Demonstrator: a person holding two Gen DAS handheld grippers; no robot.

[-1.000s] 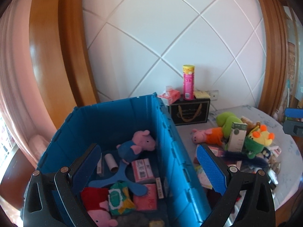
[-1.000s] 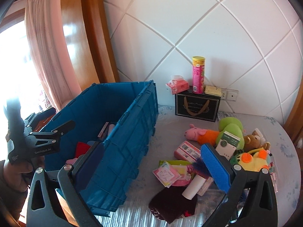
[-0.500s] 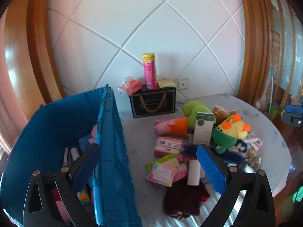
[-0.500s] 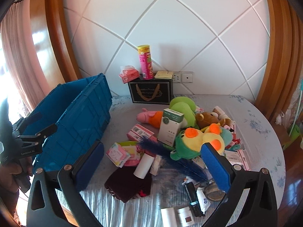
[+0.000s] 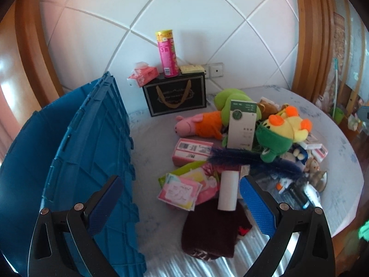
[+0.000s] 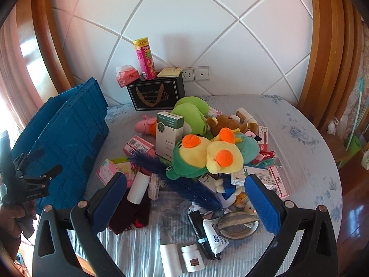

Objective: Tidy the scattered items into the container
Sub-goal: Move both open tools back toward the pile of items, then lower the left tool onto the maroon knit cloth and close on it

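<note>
Grippers — left gripper (image 5: 178, 202) and right gripper (image 6: 185, 199) — are hovering, fingers apart and empty, beside the blue plastic crate (image 5: 76, 161); next, closing on the white paper roll (image 5: 227, 190).

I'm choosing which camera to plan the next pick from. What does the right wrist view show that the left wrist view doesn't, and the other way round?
Only the right wrist view: a small white pill bottle near the table's front edge, a brown teddy bear in full, and the left gripper seen from outside.

Only the left wrist view: the whole dark maroon cloth.

Both: the blue plastic crate, the dark blue feather, the white paper roll, the green-and-yellow plush duck, and open jaws holding nothing.
</note>
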